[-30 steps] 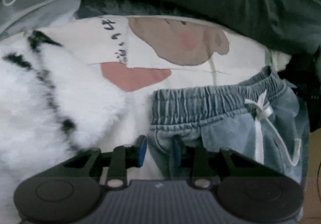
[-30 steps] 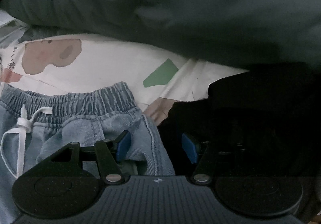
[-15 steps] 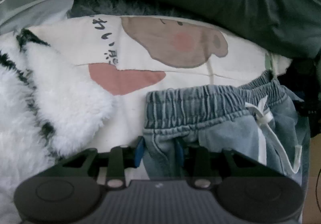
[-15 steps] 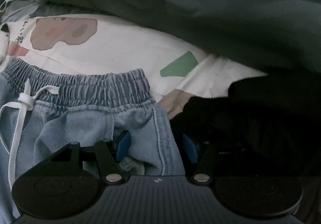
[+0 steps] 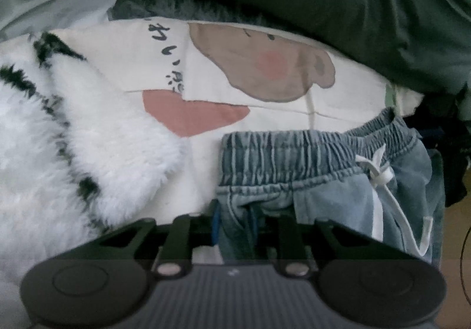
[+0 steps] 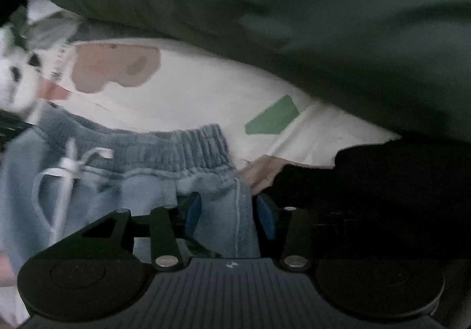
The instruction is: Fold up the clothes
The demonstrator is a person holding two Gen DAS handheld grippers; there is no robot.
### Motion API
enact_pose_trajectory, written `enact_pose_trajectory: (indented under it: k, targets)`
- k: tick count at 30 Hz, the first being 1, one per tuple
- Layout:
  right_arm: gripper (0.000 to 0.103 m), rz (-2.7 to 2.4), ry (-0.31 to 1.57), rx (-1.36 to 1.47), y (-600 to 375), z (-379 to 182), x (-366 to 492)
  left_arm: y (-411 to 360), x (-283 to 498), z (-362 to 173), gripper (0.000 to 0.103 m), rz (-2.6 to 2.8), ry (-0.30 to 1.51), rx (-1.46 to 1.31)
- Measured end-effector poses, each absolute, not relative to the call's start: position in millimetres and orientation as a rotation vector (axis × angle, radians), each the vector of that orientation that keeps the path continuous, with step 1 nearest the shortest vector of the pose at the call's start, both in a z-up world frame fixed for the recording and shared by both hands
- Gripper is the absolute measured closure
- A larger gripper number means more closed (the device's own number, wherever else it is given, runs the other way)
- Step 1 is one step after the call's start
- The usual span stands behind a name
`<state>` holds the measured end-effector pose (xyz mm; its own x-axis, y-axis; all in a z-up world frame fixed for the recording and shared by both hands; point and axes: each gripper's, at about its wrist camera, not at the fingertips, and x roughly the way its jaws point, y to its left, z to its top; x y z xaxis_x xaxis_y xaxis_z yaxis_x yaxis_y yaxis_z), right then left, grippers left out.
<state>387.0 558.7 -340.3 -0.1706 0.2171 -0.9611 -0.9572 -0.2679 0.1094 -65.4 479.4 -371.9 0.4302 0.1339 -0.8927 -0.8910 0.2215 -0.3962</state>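
2 claws have just been closing on the denim shorts: left claw, right claw. Both pinch its side edges, legs hidden below.

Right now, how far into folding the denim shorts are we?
Early. Done: nothing folded; the denim shorts lie flat on the printed cream cloth. In hand: the left hand-held gripper and right hand-held gripper have just been closing, denim between both pairs of pads below the waistband corners. Left: lifting, folding, the surrounding pile.
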Motion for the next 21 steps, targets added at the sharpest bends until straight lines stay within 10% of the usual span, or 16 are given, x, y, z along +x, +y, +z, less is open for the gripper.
enact_pose_trajectory:
  k: [15, 21]
  targets:
    - [0.054, 1.544, 1.009, -1.272, 575, -380, 366, 476, -60, -376, 0.083, 0.850, 0.852, -1.098]
    - [0.086, 1.574, 0.888, -1.408, 567, -381, 338, 470, -72, -347, 0.091, 0.868, 0.828, -1.016]
